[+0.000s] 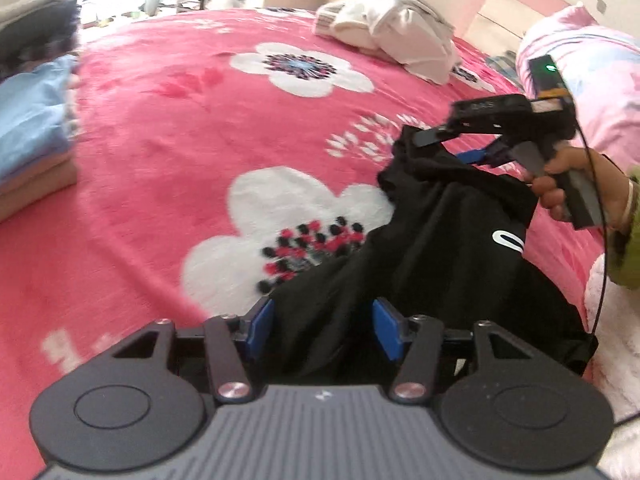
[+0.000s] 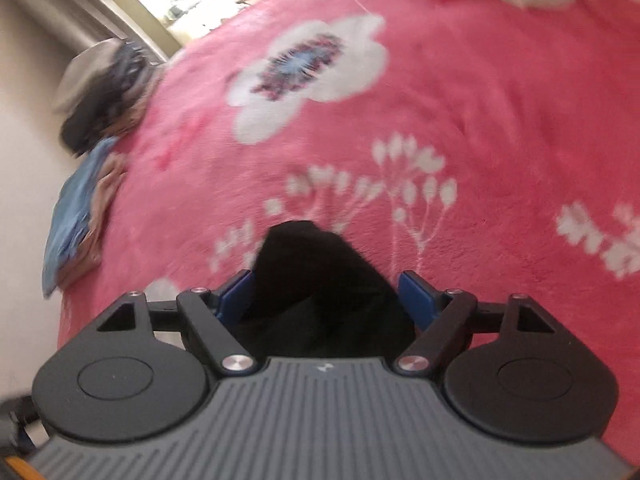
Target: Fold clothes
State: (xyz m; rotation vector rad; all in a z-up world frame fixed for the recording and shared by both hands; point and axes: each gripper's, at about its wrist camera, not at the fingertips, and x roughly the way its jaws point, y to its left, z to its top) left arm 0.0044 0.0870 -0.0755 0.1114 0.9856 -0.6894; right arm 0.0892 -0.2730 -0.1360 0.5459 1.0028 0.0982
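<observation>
A black garment (image 1: 440,240) with a small white logo lies bunched on the pink flowered bed cover (image 1: 180,140). My left gripper (image 1: 324,312) stands open at its near end, blue pads apart, with the cloth loose between them. At the far end, a hand holds my right gripper (image 1: 452,146), and a fold of the cloth hangs over its fingers. In the right wrist view the right gripper (image 2: 326,284) is open wide. A peak of the black garment (image 2: 304,256) sits in the gap, and its pads do not press on it.
A folded stack of blue and tan clothes (image 1: 32,132) sits at the bed's left edge, with dark clothes (image 1: 36,28) behind it. A heap of white clothes (image 1: 392,32) lies at the far side. A pink quilt roll (image 1: 592,80) rests against the headboard on the right.
</observation>
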